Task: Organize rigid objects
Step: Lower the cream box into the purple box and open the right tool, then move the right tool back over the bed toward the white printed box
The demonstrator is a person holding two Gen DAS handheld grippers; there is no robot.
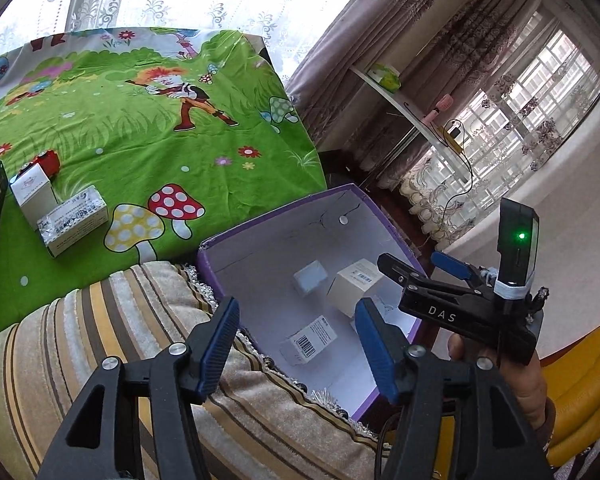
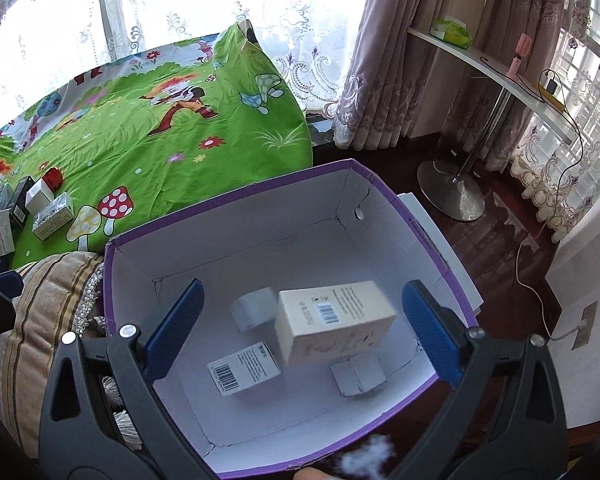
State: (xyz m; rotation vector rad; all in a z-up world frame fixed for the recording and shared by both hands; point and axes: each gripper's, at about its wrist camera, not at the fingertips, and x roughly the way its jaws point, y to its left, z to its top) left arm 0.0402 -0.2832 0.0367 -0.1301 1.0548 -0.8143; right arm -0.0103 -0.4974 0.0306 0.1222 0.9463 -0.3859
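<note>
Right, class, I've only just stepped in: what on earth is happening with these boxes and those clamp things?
A person is sorting small cartons into a purple-rimmed white cardboard box with two hand-held grippers. The right gripper is open above the box, and a cream rectangular carton sits between its fingers, untouched by them, seemingly just released. Three smaller white cartons lie on the box floor. The left gripper is open and empty beside the box. More cartons wait on the green cartoon-print cloth.
</note>
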